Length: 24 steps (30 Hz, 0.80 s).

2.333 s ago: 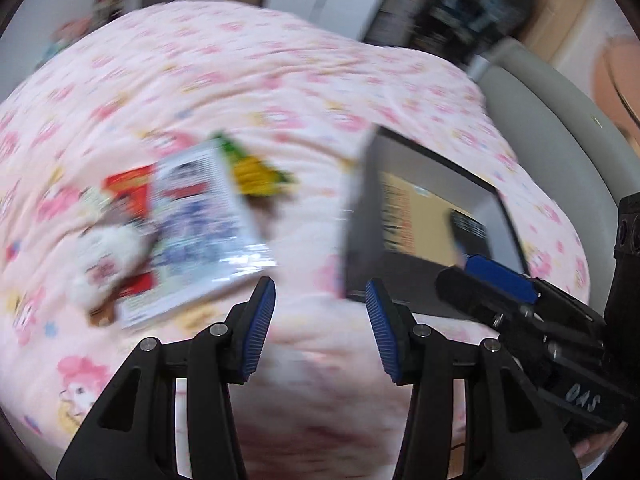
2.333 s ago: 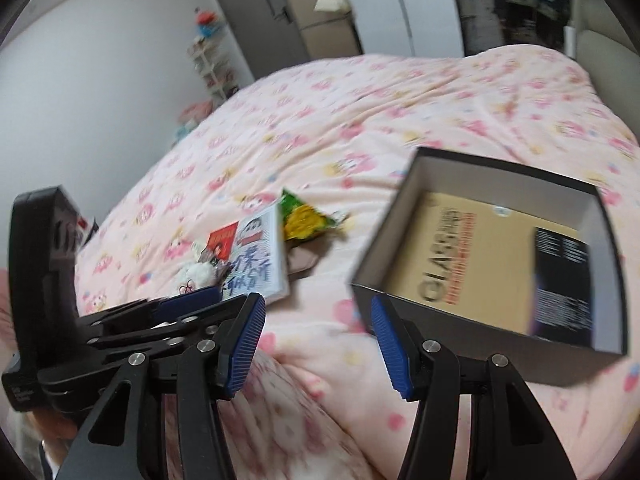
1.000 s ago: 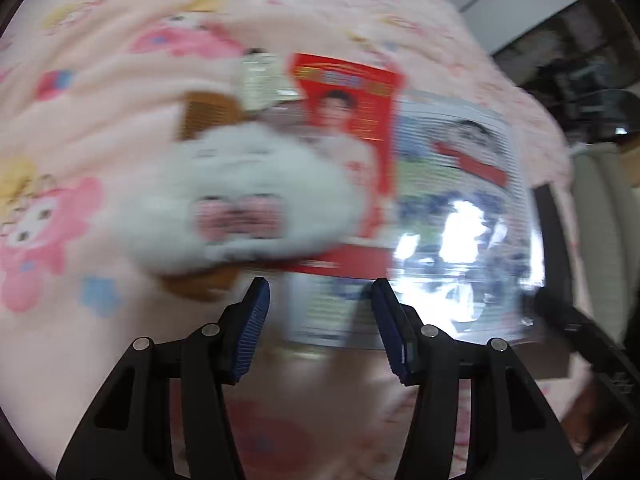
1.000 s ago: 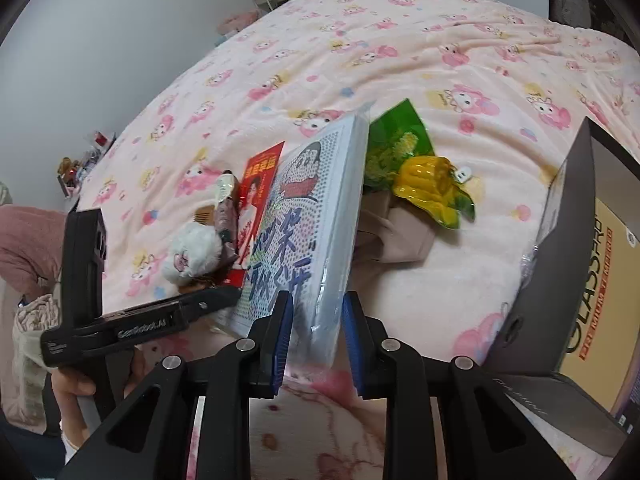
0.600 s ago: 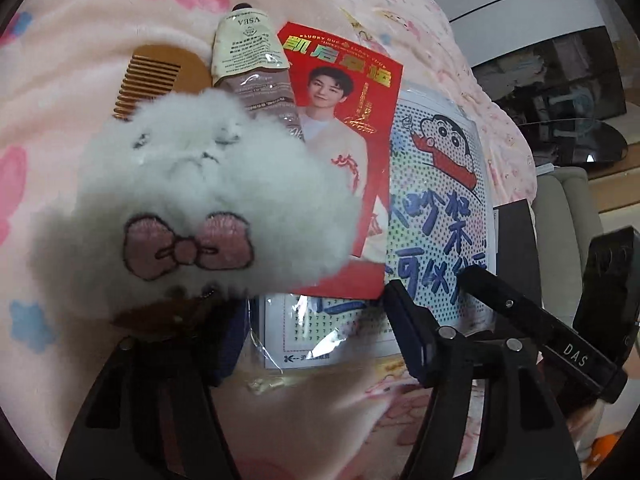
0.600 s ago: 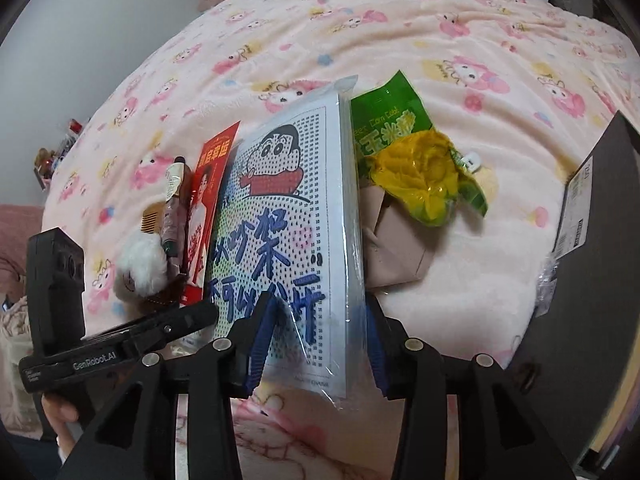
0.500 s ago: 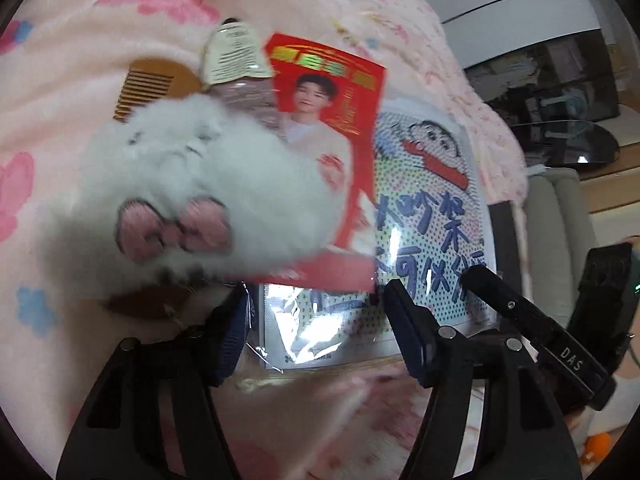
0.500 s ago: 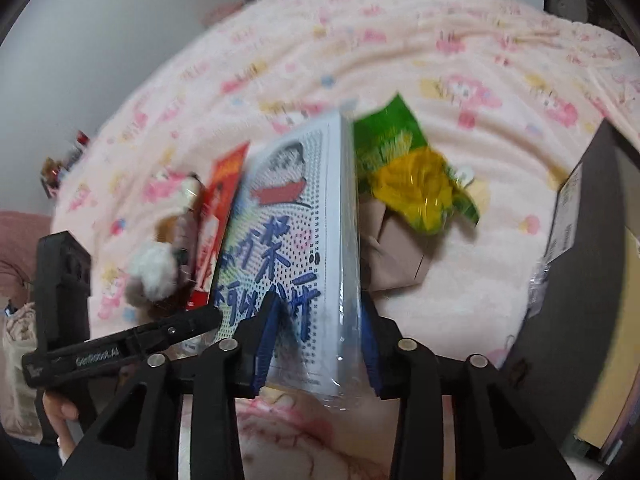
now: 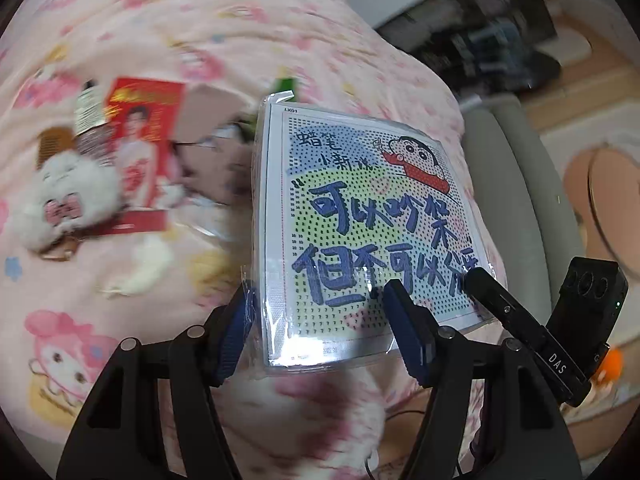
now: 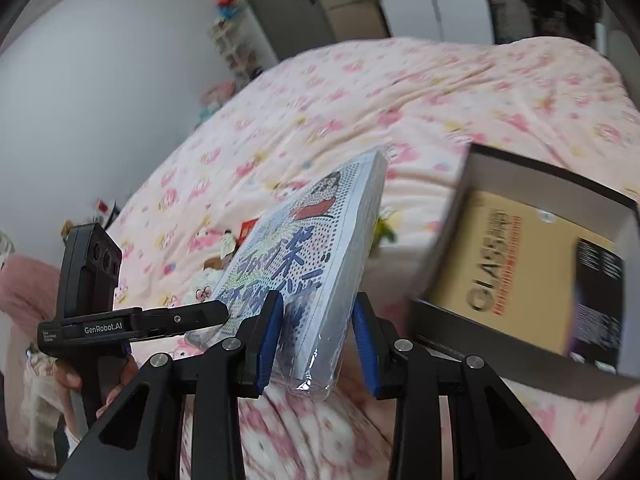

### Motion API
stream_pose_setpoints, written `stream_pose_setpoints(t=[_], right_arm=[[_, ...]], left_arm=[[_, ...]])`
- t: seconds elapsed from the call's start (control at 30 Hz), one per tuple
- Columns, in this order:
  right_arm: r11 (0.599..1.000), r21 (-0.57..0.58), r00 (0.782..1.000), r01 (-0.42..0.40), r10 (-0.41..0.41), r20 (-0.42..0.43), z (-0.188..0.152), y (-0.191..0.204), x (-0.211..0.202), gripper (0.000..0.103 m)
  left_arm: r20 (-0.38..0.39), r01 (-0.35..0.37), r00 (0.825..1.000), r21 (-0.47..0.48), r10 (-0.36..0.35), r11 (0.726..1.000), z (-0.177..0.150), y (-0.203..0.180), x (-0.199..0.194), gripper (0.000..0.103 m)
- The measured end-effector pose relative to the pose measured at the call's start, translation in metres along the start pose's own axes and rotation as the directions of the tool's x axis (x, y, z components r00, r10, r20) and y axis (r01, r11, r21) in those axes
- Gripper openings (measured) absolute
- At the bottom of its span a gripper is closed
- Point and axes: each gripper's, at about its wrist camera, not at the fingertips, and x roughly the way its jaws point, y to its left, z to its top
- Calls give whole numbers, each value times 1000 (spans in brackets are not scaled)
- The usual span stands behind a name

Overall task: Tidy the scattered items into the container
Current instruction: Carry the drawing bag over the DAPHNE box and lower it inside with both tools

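Glossy crinkled plastic wrap on art kit (image 9: 360, 216); fluffy plush toy (image 9: 64, 204); soft fleece blanket (image 10: 420, 92); matt cardboard box (image 10: 520, 184)

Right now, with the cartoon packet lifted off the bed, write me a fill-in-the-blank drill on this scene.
1. The cartoon packet is clamped by the ____ gripper.
2. The dark box already holds a tan carton printed with the word ____.
3. The white plush toy wears a ____ bow.
4. The left gripper is ____, holding nothing.

Missing words: right; GLASS; pink; open
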Motion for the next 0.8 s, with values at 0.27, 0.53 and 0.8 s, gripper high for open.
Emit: stream_pose_setpoints(t=[0.27, 0.53, 0.8], right_arm=[[986, 142, 989, 93, -107, 99, -53, -71, -92, 32], [930, 350, 982, 114, -158, 100, -120, -158, -124, 32], [895, 417, 986, 158, -166, -17, -157, -194, -99, 36]], left_arm=[[-152, 24, 988, 214, 9, 977, -19, -102, 66, 65], [-249, 2, 964, 365, 96, 931, -48, -156, 145, 62], [-331, -74, 917, 404, 221, 912, -67, -147, 184, 60]])
